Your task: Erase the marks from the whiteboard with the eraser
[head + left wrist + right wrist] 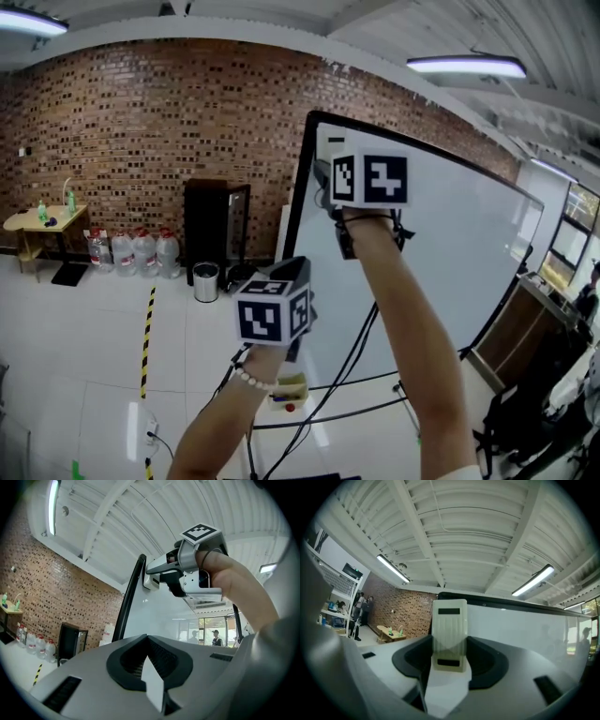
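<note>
The whiteboard lies bare to the right of and below the right gripper, whose eraser is up by the board's upper left corner, near the black frame. The left gripper, jaws together, hangs lower beside that frame. Cables cross under the board; left, the floor runs open to the cabinet and bin

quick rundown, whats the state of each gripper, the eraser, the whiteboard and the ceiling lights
left gripper: shut, nothing between its jaws
right gripper: shut on the eraser
eraser: gripped upright, raised near the whiteboard's top edge; contact with the board cannot be told
whiteboard: upright on its stand, no clear marks on the part shown
ceiling lights: on
</note>
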The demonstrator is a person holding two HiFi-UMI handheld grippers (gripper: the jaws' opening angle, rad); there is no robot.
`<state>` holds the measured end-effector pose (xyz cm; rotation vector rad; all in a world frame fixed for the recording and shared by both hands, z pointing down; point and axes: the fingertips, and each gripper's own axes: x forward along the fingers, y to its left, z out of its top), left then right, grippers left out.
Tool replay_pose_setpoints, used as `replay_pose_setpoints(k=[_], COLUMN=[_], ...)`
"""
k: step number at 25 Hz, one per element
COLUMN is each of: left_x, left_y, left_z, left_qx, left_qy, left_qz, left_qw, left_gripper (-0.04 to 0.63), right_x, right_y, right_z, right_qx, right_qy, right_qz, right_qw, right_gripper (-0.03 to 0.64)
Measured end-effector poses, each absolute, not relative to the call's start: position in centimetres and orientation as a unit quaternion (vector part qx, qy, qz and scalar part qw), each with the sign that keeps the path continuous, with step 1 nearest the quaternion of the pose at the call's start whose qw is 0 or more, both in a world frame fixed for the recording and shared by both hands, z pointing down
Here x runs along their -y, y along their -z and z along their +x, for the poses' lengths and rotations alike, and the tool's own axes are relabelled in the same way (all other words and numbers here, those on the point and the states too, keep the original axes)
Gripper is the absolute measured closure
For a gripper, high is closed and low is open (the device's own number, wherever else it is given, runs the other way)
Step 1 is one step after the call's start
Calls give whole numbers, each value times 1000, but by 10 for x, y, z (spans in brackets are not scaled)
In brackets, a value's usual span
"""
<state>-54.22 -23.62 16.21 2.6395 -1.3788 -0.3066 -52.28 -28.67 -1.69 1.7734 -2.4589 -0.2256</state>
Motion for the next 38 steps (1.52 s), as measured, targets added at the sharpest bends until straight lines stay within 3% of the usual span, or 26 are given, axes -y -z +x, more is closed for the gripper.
replay_pose_setpoints(k=[6,15,25,38], left_x=[230,234,242,273], left_y=[-178,-209,-219,-204], left_z=[-572,-550,-464,-271], left_qx=[463,447,435,417], left_qy=[94,73,52,68], left_qz=[877,884,892,902], left_qw=[87,113,113,89], left_gripper=[607,607,607,607], right_x=[279,288,306,335], right_y=[-27,-61,-69,-74], right_z=[-558,-522,-384,-198], right_qx=[822,799,798,800], right_qy=[58,69,38,62], right_qz=[565,595,600,595], right_qw=[41,51,38,44], right_gripper=[373,373,373,373])
